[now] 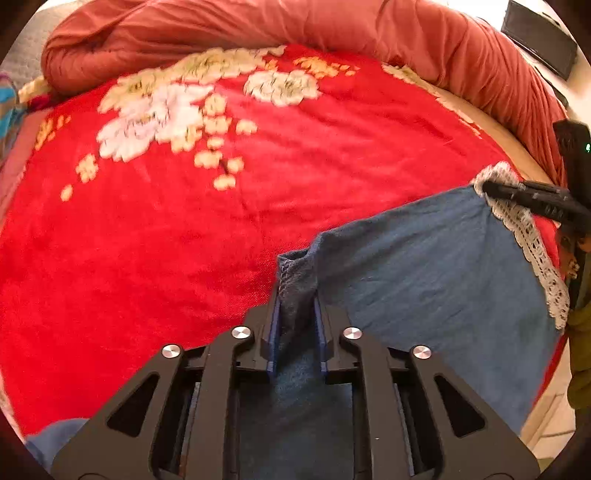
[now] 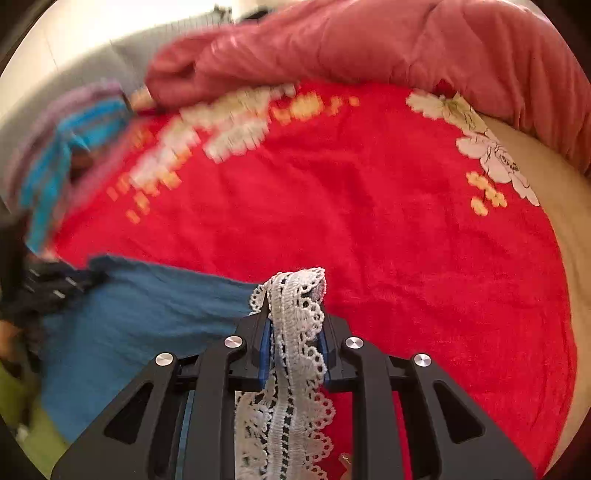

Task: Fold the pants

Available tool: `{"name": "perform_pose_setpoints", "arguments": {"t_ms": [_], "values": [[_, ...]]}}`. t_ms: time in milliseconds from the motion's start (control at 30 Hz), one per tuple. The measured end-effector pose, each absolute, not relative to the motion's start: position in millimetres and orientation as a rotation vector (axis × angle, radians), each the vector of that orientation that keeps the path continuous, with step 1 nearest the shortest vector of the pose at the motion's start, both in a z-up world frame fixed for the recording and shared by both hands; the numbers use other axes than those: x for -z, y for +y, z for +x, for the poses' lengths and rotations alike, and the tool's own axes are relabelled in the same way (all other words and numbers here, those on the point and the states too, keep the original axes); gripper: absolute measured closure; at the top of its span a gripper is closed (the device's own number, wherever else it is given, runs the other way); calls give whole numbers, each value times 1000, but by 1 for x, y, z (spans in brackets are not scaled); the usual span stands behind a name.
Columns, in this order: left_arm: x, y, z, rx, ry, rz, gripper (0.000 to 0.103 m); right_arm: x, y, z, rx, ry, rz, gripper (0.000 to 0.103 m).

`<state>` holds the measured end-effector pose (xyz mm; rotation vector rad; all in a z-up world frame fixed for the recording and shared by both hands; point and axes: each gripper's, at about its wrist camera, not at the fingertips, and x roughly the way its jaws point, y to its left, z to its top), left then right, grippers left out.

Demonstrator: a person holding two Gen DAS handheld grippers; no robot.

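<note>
left wrist: left gripper (image 1: pixel 296 325) clenched on a bunched edge of the blue denim pants (image 1: pixel 424 273), which hang stretched over the red floral plush blanket (image 1: pixel 184 240) toward the right gripper (image 1: pixel 491 187) | right wrist: right gripper (image 2: pixel 293 332) clamps the pants' white lace hem trim (image 2: pixel 295 314); left gripper (image 2: pixel 88 278) blurred at far left, salmon-pink quilted duvet (image 2: pixel 369 48) behind

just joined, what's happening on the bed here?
A person with a handheld gripper in each hand is partway through folding blue pants on a red floral blanket. The left gripper is shut on a bunched blue edge of the fabric. The right gripper is shut on the white lace trim at the other end. The stretch of cloth between the two grippers looks fairly flat. A pink quilt is heaped along the far side of the bed.
</note>
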<state>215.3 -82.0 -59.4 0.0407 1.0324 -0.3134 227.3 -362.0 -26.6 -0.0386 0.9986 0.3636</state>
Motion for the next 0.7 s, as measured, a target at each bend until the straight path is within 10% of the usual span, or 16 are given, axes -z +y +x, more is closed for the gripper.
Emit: {"name": "perform_pose_setpoints", "arguments": {"t_ms": [367,700], "values": [[29,-19,164,220,956,-144,53,-30,-391,166,-261,854,-43,43],[12,13,58,162,909,-172,42,-24,-364,83,-369,878,-113,42]]}}
